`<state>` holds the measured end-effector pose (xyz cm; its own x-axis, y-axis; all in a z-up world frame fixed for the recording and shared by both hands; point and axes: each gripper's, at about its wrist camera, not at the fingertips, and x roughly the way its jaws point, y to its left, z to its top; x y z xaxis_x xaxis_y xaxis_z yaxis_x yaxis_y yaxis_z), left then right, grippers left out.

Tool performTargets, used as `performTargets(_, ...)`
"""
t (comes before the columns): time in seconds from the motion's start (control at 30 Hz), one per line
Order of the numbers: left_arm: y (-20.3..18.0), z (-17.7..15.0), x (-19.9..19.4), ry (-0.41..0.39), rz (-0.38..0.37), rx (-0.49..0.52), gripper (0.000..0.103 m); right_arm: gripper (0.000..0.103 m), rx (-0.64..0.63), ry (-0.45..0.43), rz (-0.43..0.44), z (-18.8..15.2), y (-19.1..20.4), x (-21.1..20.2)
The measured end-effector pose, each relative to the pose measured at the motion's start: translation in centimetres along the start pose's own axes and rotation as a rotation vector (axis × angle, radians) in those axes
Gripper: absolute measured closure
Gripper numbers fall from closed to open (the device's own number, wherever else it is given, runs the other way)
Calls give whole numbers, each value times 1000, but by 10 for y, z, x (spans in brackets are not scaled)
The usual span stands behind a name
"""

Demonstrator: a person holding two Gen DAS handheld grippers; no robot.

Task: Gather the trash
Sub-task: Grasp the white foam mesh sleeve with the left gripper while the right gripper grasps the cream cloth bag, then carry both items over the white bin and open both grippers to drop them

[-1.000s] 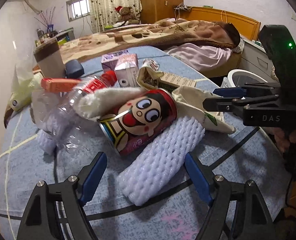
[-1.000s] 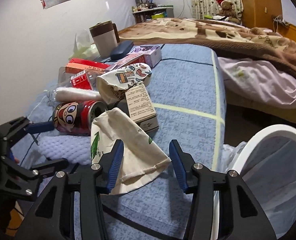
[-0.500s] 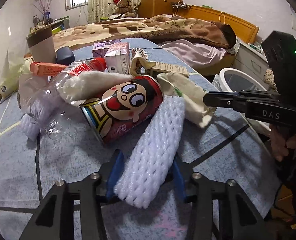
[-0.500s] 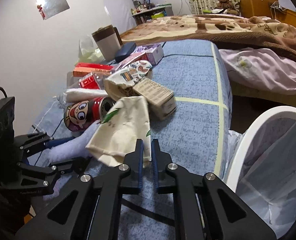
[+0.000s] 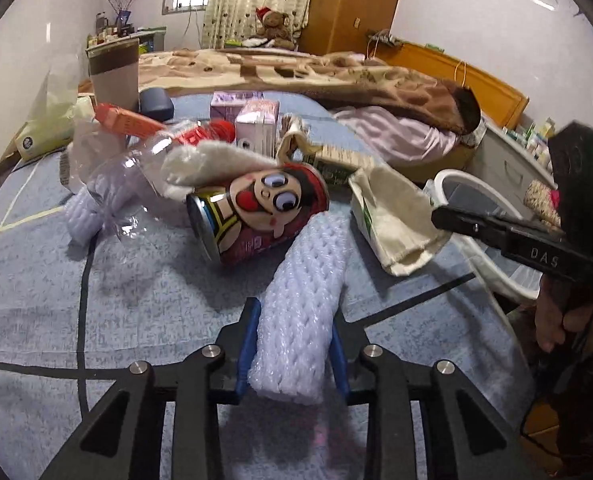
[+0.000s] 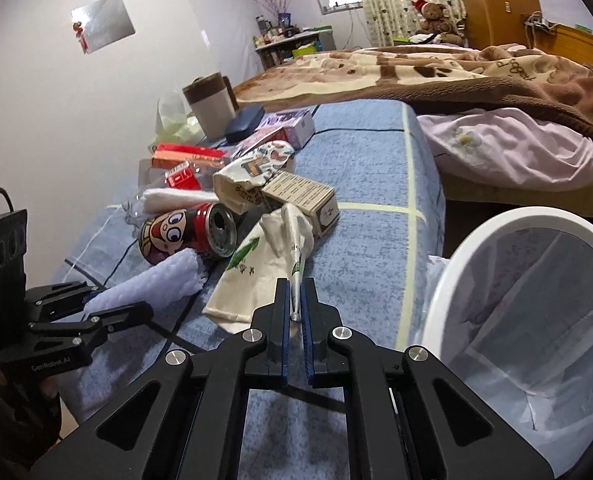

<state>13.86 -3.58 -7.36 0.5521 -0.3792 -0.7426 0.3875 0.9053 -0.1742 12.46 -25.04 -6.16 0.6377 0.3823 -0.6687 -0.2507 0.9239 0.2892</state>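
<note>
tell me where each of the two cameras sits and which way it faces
Left wrist: on the left gripper, looking along its fingers, shut on the foam sleeve; right gripper and a hand at right.
Right wrist: on the right gripper, fingers shut on the cloth bag; bin at right.
Shared: can, foam sleeve, cloth bag, bin.

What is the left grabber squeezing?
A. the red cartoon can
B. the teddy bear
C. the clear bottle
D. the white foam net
D: the left gripper has its blue pads pressed on both sides of the white foam net, while the can lies free beside it.
</note>
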Motion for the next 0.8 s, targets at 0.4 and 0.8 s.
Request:
performTargets(0.4,-6,-8,1,12,18,-24,74,94,-38,21,-37,-7,14,2)
performTargets(0.8,2,-6,10,29,8,-47,74,95,1,52,-58,-10,19,21)
